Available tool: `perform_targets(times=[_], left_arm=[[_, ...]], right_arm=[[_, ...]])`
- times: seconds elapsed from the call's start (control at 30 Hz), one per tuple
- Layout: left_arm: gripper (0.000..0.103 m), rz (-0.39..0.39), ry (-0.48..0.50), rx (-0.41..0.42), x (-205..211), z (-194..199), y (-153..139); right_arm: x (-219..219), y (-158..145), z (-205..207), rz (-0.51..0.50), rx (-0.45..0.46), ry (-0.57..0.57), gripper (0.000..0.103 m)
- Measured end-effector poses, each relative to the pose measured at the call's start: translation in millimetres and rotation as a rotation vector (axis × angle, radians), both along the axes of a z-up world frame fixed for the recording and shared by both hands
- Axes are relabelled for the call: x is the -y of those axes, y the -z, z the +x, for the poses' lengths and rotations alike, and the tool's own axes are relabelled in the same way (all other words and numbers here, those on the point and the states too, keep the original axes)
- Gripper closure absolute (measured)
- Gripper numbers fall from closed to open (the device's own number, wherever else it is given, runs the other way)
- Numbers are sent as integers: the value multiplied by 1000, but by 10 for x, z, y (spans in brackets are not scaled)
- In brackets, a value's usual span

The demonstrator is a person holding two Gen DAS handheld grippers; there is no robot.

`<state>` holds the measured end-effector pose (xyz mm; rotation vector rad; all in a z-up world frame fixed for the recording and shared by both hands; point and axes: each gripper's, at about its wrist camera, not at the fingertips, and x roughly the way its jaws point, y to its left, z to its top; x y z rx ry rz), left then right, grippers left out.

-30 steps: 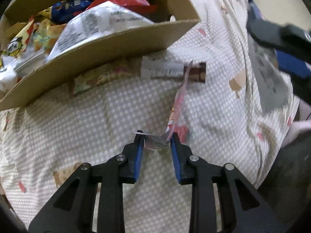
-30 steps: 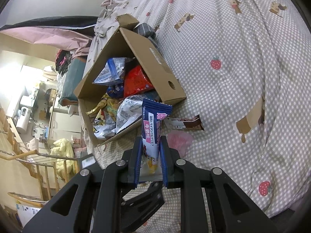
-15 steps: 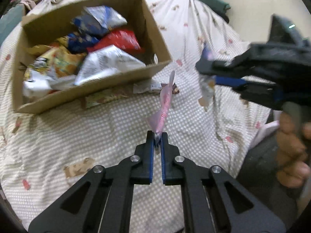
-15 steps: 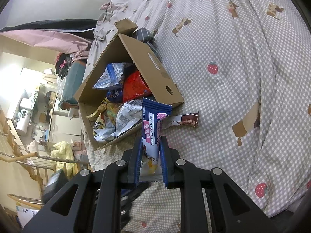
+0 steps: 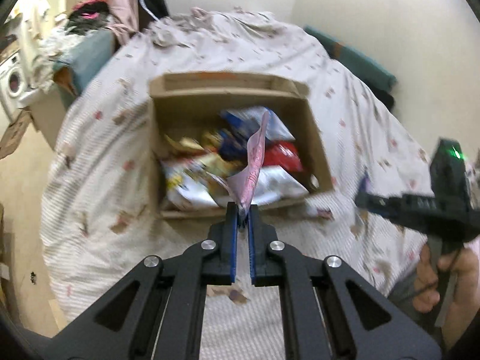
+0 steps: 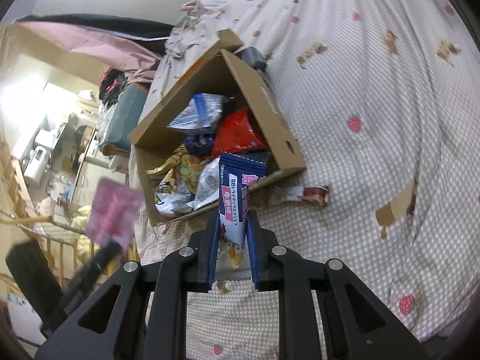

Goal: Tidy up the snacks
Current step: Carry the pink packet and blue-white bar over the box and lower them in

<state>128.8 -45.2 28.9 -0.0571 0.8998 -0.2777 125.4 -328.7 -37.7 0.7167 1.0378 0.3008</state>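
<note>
My left gripper (image 5: 243, 210) is shut on a thin pink snack packet (image 5: 255, 162), which stands up in front of the open cardboard box (image 5: 318, 150) full of snack bags. In the right wrist view that same pink packet (image 6: 112, 210) shows blurred at the left, held up beside the box (image 6: 270, 114). My right gripper (image 6: 232, 219) is shut on a blue and white snack packet (image 6: 237, 192), held upright just before the box's near corner. A brown and white snack bar (image 6: 309, 195) lies on the bedspread beside the box.
The box sits on a bed with a checked, strawberry-print cover (image 6: 375, 90). A person's hand (image 5: 441, 282) holds the right gripper at the right of the left wrist view. Cluttered furniture and a washing machine (image 5: 12, 84) stand off the bed's left.
My left gripper closed on the pink packet, lifted it off the bedspread and rose well above the bed, now facing the box. My right gripper stayed shut on the blue packet and rose slightly.
</note>
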Motion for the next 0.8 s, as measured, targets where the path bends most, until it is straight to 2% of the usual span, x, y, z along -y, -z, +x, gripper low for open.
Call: perform_targets(times=[0.17,0.3,0.6,0.8], left_arm=[[99,32,-40,20,-76,242,-108],[99,48,-63,17,-45,461,-86],[99,72,-95,32,56,805,-80],[98,92,-114,3,156,1018,70]], right_arm=[[-86,-135,167,-43,61,-22,84],[-108,-218,325,-95,122,-24,84],[-151,-285,702,-177,191,-39,84],[-193,-180,983,-204,179,-59,84]])
